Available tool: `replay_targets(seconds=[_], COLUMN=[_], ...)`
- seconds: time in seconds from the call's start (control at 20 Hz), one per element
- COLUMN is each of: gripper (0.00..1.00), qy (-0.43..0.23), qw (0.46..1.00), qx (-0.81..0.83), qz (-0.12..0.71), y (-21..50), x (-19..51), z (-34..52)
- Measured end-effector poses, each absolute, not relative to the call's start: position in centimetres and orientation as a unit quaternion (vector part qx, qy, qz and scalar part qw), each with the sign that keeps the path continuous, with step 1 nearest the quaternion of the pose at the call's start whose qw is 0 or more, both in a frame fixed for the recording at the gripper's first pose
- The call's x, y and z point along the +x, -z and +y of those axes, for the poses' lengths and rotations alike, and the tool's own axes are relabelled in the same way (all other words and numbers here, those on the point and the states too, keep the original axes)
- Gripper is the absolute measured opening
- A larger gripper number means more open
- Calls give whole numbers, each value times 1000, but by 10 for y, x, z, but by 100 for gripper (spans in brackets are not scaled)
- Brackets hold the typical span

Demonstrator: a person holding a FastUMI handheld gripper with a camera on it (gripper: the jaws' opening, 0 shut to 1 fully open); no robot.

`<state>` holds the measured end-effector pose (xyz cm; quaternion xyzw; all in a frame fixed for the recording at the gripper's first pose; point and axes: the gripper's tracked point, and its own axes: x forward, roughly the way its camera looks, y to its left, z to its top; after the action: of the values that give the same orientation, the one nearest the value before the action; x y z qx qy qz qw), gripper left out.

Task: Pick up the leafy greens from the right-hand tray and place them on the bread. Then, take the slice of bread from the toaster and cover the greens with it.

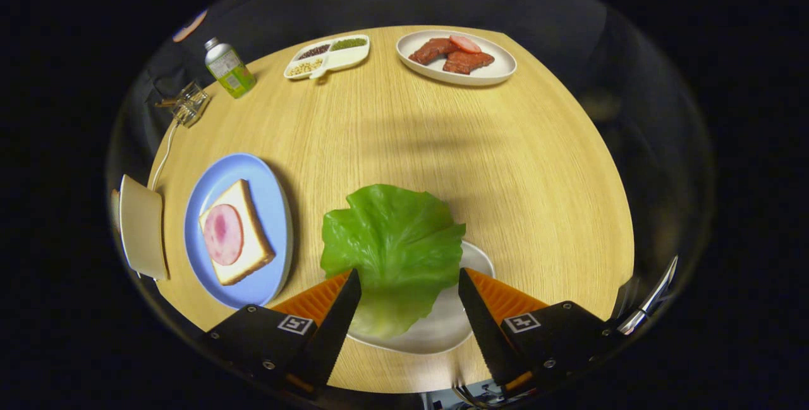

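A large green lettuce leaf lies over a white tray and spreads past the tray's far rim. My gripper is open just above it; the leaf's near half sits between the two fingers, and its side edges reach both fingertips. To the left of the fingers, a blue plate holds a slice of bread topped with a round pink ham slice. Further left stands a cream toaster, seen side-on, with a thin brown edge at its far side; I cannot tell whether that is bread.
At the table's far side are a white oval plate with meat pieces, a white divided dish of grains, a green-labelled bottle and a small glass holder. The toaster's cord runs along the left edge. A metal utensil lies far right.
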<state>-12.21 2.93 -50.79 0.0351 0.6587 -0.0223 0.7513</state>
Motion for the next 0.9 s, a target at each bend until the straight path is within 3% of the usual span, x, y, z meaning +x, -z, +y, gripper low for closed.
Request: replay_targets(seconds=[0.45,0.65,0.9], gripper=[87,76,18], qy=[22,32,27], qw=[726,723,729], qx=[35,44,40], qz=[686,689,683], y=[523,524,525], x=[-120,-119,-116], z=[38,36,37])
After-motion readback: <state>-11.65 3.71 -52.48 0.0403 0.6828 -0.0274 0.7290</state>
